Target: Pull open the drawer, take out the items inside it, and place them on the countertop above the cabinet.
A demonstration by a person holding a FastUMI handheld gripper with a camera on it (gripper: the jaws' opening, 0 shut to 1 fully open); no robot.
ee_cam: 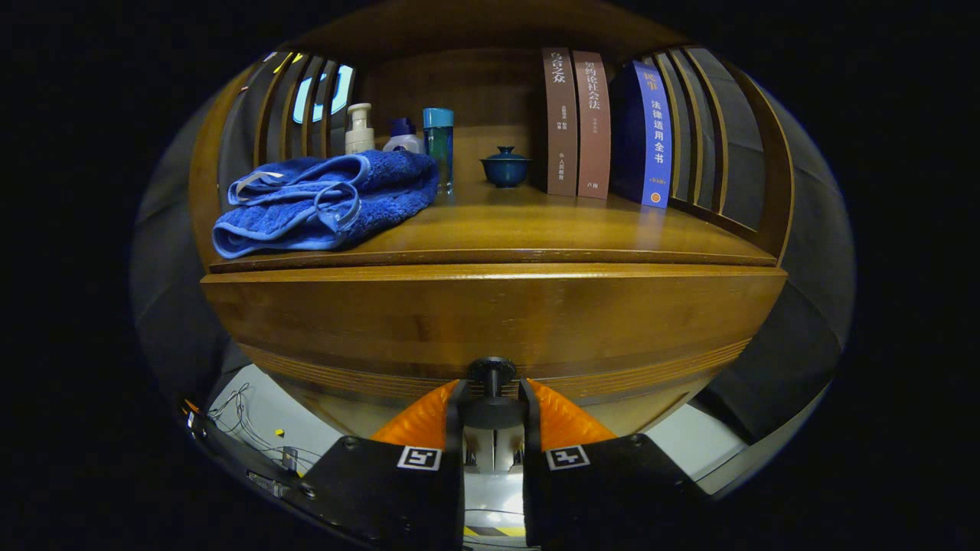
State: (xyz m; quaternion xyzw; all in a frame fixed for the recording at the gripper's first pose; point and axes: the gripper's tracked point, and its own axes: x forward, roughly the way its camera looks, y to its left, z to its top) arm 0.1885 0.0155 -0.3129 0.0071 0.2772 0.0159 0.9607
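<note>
A: Drawer [490, 321] front sits dead ahead of the gripper [492, 402], its long axis running side to side, square to the fingers. Where's the knob?

B: Knob [492, 371] sticks out of the drawer's lower middle, straight toward the gripper. Both fingers have closed in on the knob's stem, one on each side; I judge they press it, so the gripper is clamped on the knob.

A: Is the drawer open?

B: Its front looks flush with the cabinet, so I'd say it's still closed, and whatever lies inside is hidden. The pull should go straight back, along the fingers, away from the drawer.

A: And above the drawer?

B: Countertop [536, 229], polished wood. Up and left of the drawer lies a folded towel [325, 199], bottles [398, 134] behind it. Straight above the knob, farther back, a lidded cup [505, 167]; books [601, 122] stand to its right. Bare wood spans the middle and right.

A: Room?

B: Slatted sides flank the shelf; pale floor with cables [245, 428] lies below left of the drawer.
</note>
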